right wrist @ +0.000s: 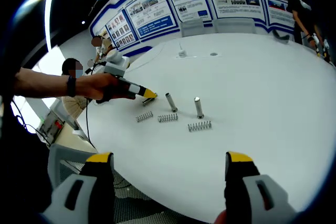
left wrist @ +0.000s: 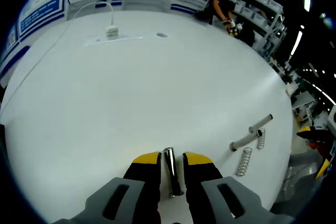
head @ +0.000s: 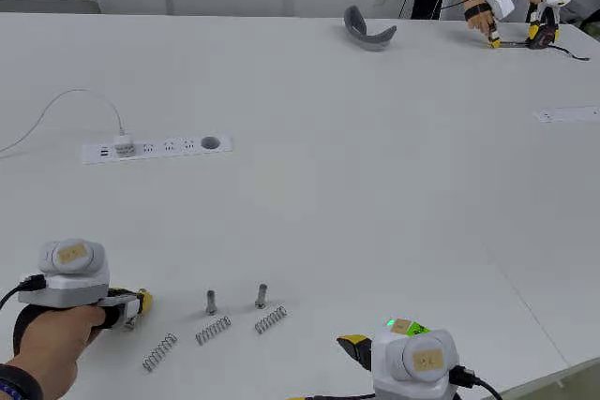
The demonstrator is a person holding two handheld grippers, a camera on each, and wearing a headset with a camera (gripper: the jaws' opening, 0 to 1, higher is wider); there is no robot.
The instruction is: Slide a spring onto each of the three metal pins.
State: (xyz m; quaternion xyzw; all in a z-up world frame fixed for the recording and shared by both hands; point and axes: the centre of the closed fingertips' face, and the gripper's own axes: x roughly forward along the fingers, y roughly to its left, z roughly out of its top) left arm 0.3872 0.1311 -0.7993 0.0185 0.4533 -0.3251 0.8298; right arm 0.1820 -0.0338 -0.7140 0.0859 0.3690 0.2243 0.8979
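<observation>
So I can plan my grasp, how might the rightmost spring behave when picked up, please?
The rightmost spring is thin open coil, so probably light and squashy between jaws. Lying sideways on the smooth table, it may roll if nudged.

Yellow tips, grey bodies on left gripper and right gripper. Shiny silver pin between left jaws. Silver-grey coiled springs ahead of right gripper. Plain white table.
</observation>
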